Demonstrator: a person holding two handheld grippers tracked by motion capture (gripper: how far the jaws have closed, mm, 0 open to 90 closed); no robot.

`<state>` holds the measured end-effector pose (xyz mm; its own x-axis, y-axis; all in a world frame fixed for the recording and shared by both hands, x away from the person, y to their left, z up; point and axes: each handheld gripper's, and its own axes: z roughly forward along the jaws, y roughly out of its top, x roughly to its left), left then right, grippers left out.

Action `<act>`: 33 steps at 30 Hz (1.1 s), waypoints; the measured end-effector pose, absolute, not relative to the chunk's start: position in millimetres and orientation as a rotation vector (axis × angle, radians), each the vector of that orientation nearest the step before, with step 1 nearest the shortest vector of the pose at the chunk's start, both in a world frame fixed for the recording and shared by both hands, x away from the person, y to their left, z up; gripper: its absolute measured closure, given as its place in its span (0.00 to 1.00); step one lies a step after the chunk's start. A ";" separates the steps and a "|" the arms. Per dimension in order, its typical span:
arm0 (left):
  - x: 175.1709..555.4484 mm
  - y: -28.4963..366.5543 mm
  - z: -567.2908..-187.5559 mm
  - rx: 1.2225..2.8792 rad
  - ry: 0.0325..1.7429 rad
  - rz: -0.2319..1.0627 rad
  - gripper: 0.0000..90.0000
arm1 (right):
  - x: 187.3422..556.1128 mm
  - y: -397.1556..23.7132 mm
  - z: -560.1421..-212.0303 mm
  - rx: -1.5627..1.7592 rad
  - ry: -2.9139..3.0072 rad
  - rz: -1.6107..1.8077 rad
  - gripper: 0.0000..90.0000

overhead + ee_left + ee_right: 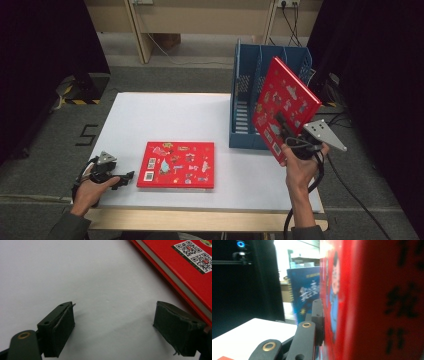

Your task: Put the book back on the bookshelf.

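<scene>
A red book (176, 164) with cartoon stickers and QR codes lies flat on the white table (165, 120); its corner (190, 267) shows in the left gripper view. My left gripper (126, 178) rests on the table just left of that book, jaws open, nothing between them (113, 332). My right gripper (281, 125) is shut on a second red book (285, 102), held tilted in the air in front of the blue file rack (250, 85). In the right gripper view this book's cover (372, 300) is very close, with one black finger (318, 320) pressed against it.
The blue file rack stands at the table's far right edge with several upright slots. A blue box or book (305, 293) stands beyond the held book. Dark curtains hang on both sides, and cables trail down at the right.
</scene>
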<state>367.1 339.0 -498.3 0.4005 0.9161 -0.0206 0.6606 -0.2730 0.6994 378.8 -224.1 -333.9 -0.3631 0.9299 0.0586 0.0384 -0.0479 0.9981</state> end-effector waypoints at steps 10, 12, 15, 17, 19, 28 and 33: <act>366.5 339.0 -498.9 2.025 1.337 0.530 0.17 | 426.3 -223.1 -329.0 1.136 1.405 1.437 0.88; 366.3 339.0 -499.0 2.025 1.337 0.531 0.17 | 435.2 -221.5 -329.2 1.151 1.400 1.428 0.88; 366.4 339.1 -499.0 2.025 1.336 0.530 0.17 | 449.2 -218.4 -329.7 1.161 1.395 1.408 0.88; 366.0 338.9 -499.2 2.021 1.337 0.533 0.17 | 459.2 -215.7 -330.8 1.163 1.386 1.399 0.88; 366.0 338.9 -499.4 2.019 1.336 0.532 0.17 | 465.8 -213.8 -332.8 1.168 1.374 1.402 0.88; 365.8 338.9 -499.5 2.017 1.336 0.534 0.17 | 492.8 -213.9 -340.8 1.236 1.333 1.367 0.88; 365.5 338.7 -499.5 2.016 1.339 0.536 0.17 | 503.2 -212.8 -345.4 1.259 1.340 1.336 0.88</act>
<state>365.5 338.7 -499.5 0.3945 0.9187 -0.0178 0.6524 -0.2664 0.7095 503.2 -212.8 -345.4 -0.1407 0.9863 0.0862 0.0887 -0.0741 0.9933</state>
